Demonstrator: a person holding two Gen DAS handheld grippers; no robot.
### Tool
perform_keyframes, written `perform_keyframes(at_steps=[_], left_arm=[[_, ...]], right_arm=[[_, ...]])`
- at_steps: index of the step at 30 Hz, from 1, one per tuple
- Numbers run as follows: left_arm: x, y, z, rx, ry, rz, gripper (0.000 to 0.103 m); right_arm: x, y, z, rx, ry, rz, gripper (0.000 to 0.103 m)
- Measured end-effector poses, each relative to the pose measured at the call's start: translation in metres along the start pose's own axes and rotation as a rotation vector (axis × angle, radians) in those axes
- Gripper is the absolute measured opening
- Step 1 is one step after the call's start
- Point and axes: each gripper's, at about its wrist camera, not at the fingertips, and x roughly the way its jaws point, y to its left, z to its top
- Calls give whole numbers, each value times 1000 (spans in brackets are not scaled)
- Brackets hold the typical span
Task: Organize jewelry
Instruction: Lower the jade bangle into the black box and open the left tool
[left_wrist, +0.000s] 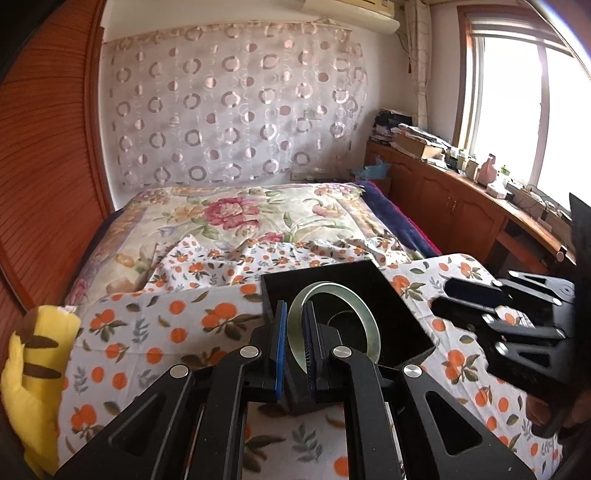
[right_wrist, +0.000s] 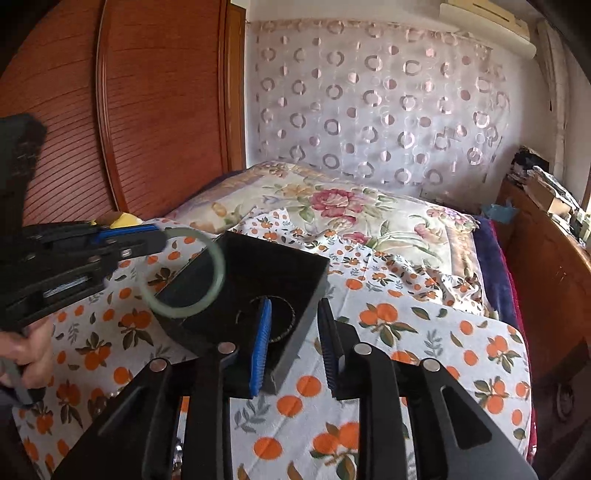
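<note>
On a bed spread with an orange-print cloth (left_wrist: 155, 332), seen from my left wrist camera, my left gripper (left_wrist: 295, 332) clamps a pale green bangle (left_wrist: 332, 325) by its rim, blue pads pressed together on it, holding it upright above the near edge of an open black box (left_wrist: 343, 284). A darker ring (left_wrist: 351, 325) lies on the box floor behind the bangle. My right gripper (left_wrist: 476, 299) shows at the right edge, beside the box. A yellow plush toy (left_wrist: 33, 369) sits at lower left. From my right wrist camera, the right gripper (right_wrist: 295, 332) stands with its jaws apart and pressing on nothing; the box's near wall (right_wrist: 295, 347) lies between them, and the dark beaded bracelet (right_wrist: 284, 321) rests inside. The left gripper (right_wrist: 155, 240) enters from the left, the bangle (right_wrist: 184, 273) hanging over the box's (right_wrist: 273, 266) left corner, my hand (right_wrist: 26, 350) on the handle.
</note>
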Motion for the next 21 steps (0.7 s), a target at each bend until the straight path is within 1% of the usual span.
perform_keyframes(at_steps=[5,9,17,21], left_arm=[[26,-8,6,16,52,11,8],[39,-11,6,25,85,15,8],[50,-23,5,67,122,28,9],[46,-26,7,77,108,29,9]], right_arm=[[-12,-4,-9,-1,-13,-11,28],[-17,-6,-15,2,-18,-16,28],[-19,-8,-24,12,-18,-14,28],[-21,-3,-30,1,-20,-19,28]])
